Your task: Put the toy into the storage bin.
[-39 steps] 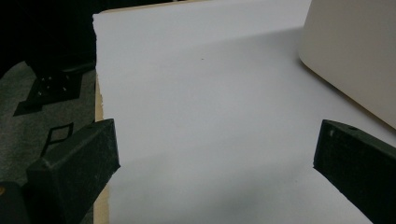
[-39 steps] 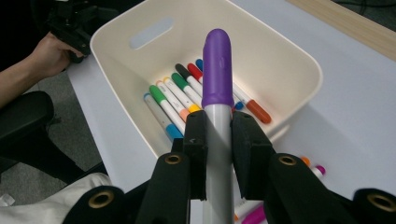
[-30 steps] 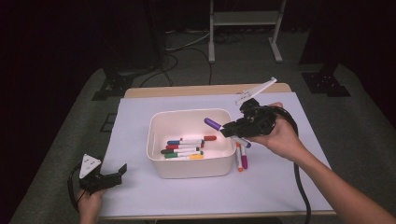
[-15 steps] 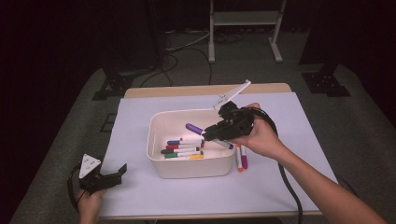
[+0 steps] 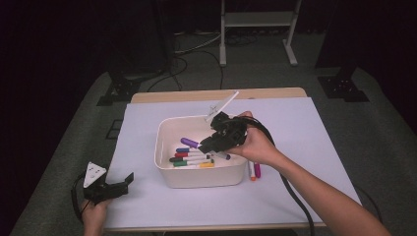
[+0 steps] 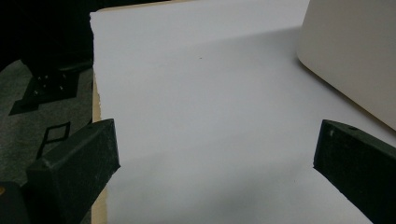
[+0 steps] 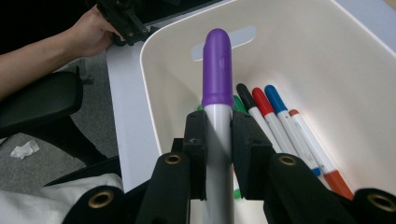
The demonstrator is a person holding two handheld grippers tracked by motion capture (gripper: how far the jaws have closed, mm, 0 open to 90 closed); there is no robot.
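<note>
Between right gripper (image 7: 217, 140) jaws, purple-capped marker (image 7: 216, 84), above bin (image 7: 355, 84)

The marker (image 7: 216, 93) has a purple cap and grey-white barrel. The bin (image 5: 167, 132) is cream; its markers (image 5: 189, 158) seem capped black, red, blue, green, orange. Surface (image 5: 305, 128) pale lavender-white.

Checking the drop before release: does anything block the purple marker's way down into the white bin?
Nothing visible does. The right gripper holds the purple marker over the open white bin; other markers lie on its floor.

Black claws (image 7: 218, 154) (brass rivets), bare forearms
</note>
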